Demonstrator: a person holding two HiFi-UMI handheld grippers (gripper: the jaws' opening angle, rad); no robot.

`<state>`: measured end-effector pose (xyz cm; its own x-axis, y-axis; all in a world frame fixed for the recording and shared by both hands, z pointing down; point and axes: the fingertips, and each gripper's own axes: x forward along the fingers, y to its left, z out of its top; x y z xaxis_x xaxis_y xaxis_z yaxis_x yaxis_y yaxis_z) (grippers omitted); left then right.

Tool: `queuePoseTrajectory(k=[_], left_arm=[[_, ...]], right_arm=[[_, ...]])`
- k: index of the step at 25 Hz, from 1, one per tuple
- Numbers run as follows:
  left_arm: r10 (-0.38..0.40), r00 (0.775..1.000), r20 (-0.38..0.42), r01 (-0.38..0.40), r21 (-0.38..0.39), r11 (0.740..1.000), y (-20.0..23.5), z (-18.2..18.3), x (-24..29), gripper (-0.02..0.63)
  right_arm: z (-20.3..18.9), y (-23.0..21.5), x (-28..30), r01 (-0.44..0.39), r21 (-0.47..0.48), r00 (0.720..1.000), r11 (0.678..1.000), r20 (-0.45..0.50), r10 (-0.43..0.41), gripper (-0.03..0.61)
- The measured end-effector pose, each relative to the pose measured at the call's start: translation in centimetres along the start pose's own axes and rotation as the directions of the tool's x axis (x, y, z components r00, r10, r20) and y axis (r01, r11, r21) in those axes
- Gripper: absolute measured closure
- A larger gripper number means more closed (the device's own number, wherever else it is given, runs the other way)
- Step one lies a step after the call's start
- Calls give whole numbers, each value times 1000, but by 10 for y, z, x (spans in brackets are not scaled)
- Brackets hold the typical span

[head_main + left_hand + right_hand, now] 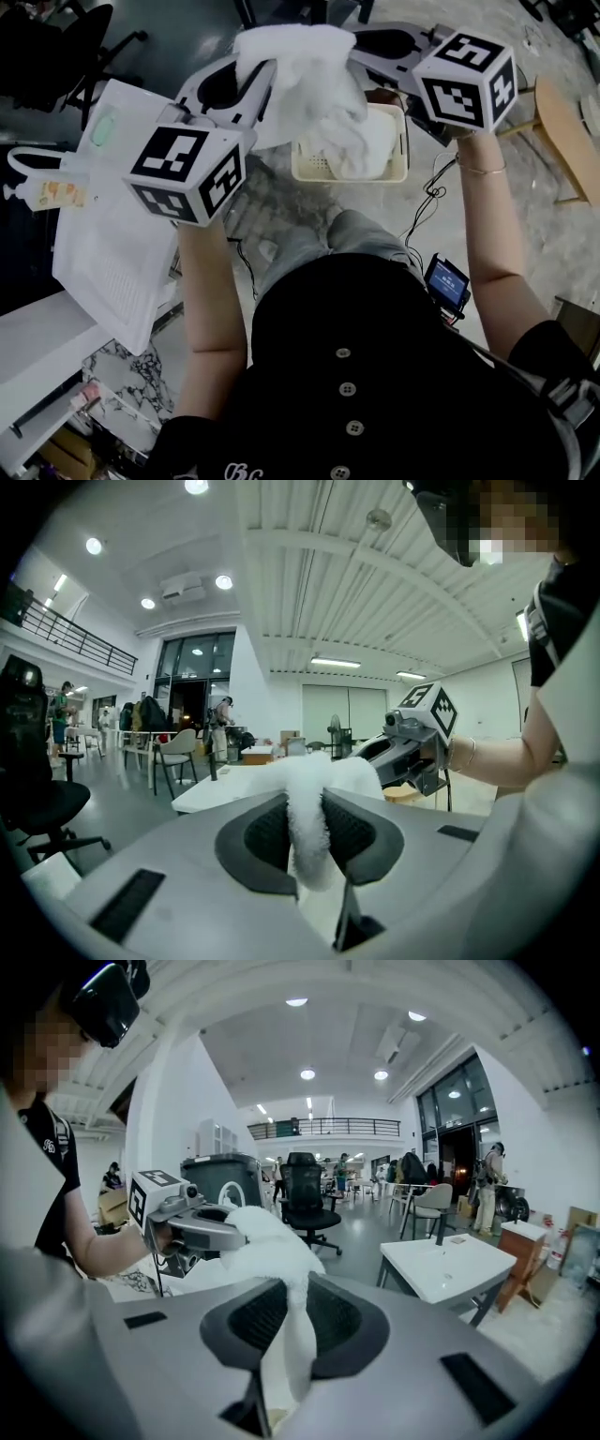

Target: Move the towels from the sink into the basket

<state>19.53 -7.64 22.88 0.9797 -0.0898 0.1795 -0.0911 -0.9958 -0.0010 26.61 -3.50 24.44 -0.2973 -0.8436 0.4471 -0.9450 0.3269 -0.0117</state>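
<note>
Towel [302, 80]: hung stretched between both grippers, above the basket [401, 150].
Left gripper [307, 829]: jaws pinched tight on one towel end.
Right gripper [289, 1321]: jaws clamped on the other end.

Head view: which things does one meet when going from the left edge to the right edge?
From the left: bottle → sink → left tongs → towel → right tongs → wooden stool.

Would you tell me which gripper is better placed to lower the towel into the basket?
Probably the right. Both grip the white towel, but the right gripper sits nearly over the basket, where the towel's tail hangs; the left gripper is off to its side.
</note>
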Motion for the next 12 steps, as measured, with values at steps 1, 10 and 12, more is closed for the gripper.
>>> queuePoseTrajectory(k=[1,10,12], left_arm=[[-16,1000,2,16,0,1000,-5,1,7,549],[-119,993,-19,119,-17,993,-35,-10,60,549],[-133,991,-28,131,-38,991,-38,-17,71,549]], right_arm=[[-3,-6,-6,18,5,1000,1000,-1,-18,515],[-42,-40,-40,111,76,994,991,-30,-109,515],[-52,-49,-43,125,91,992,988,-44,-121,515]])
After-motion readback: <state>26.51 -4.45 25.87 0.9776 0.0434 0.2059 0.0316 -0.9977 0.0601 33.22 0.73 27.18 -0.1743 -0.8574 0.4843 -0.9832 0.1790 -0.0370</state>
